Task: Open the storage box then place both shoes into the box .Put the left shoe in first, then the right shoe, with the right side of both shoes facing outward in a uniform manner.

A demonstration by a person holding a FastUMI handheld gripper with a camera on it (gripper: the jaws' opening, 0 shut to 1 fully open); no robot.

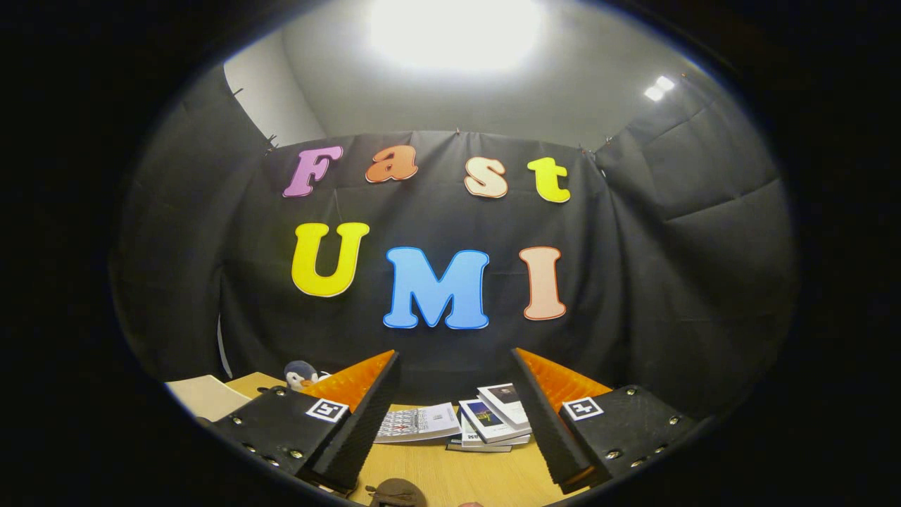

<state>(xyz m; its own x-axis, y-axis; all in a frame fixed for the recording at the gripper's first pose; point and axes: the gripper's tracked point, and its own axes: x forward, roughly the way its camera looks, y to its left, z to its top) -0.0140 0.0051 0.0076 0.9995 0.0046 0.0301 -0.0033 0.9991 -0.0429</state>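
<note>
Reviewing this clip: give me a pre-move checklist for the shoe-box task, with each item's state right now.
1. Tongs open and holding nothing: ok.
2. Storage box in sight: not ok.
3. Shoes located: cannot tell; a brown object lies just below the fingers, too cut off to identify.
4. Tongs aimed at the work: not ok; they point over the wooden table toward booklets and the wall.
5. Plush toy beyond the left finger, apart from it: ok.

A brown rounded thing [398,491], maybe part of a shoe, peeks up low down between the fingers, closer to the left one, over the wooden table [450,472]. Only a little bit shows, so I cannot tell how it lies. The gripper [454,354] has its fingers spread wide, holding nothing.
</note>
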